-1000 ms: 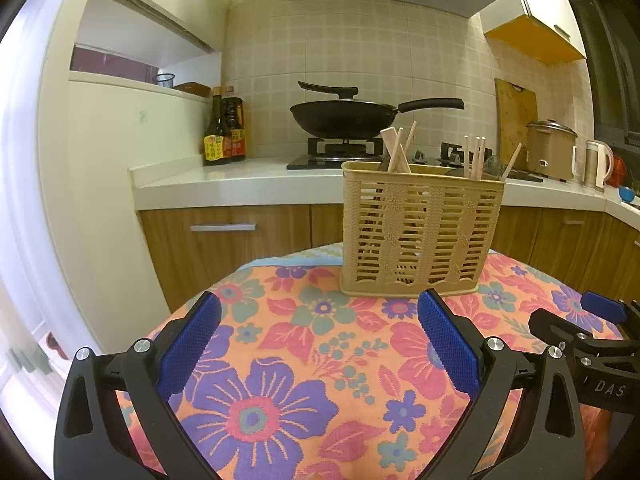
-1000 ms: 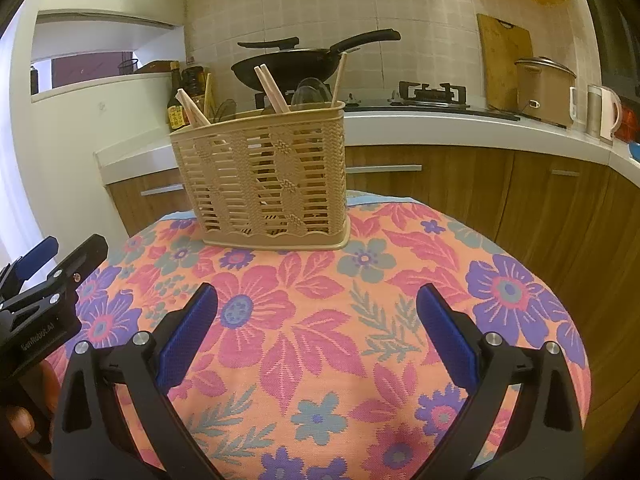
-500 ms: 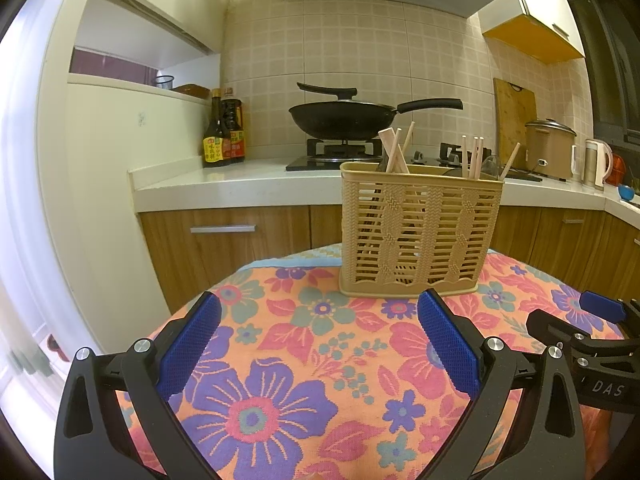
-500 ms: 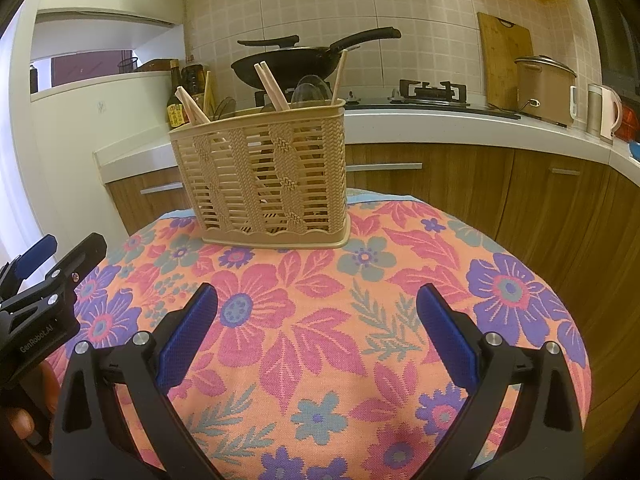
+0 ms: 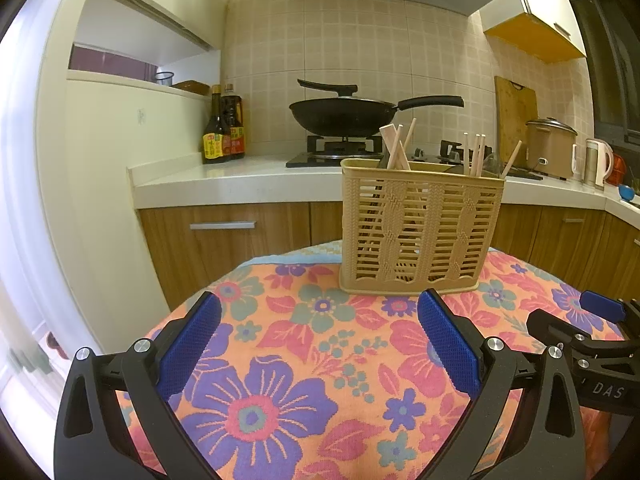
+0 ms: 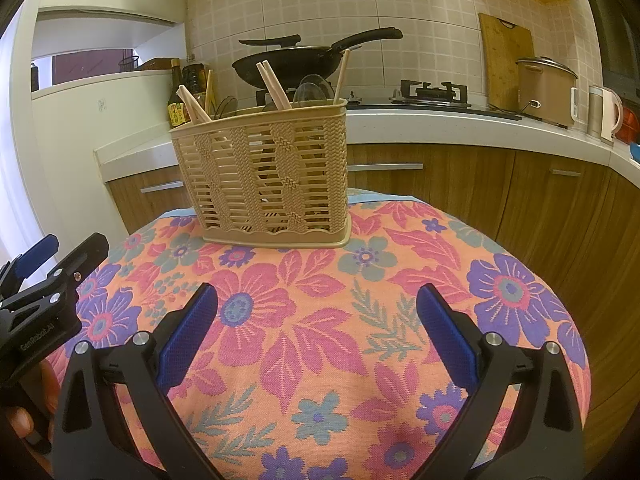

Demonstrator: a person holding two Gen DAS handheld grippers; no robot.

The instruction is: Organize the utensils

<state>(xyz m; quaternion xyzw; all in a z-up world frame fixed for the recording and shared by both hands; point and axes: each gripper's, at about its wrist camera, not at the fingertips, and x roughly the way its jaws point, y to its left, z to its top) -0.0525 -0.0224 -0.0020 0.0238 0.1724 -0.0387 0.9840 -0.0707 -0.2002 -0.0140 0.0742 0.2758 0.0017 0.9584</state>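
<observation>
Beige slatted basket (image 5: 420,236) upright ahead of both tongs on floral tabletop (image 6: 320,340), wooden chopsticks (image 5: 394,148) standing inside, left tongs (image 5: 318,344) released, empty, right tongs (image 6: 316,338) likewise

Beige woven-look utensil basket (image 5: 420,236) on an orange tablecloth (image 6: 320,320) with purple, pink and teal flowers, blue textured pads (image 5: 448,344), black wok (image 5: 344,114), perhaps dark spoons inside.

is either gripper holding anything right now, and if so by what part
Nothing is held. The left gripper and right gripper are both open and empty above the tablecloth, short of the utensil basket.
</observation>
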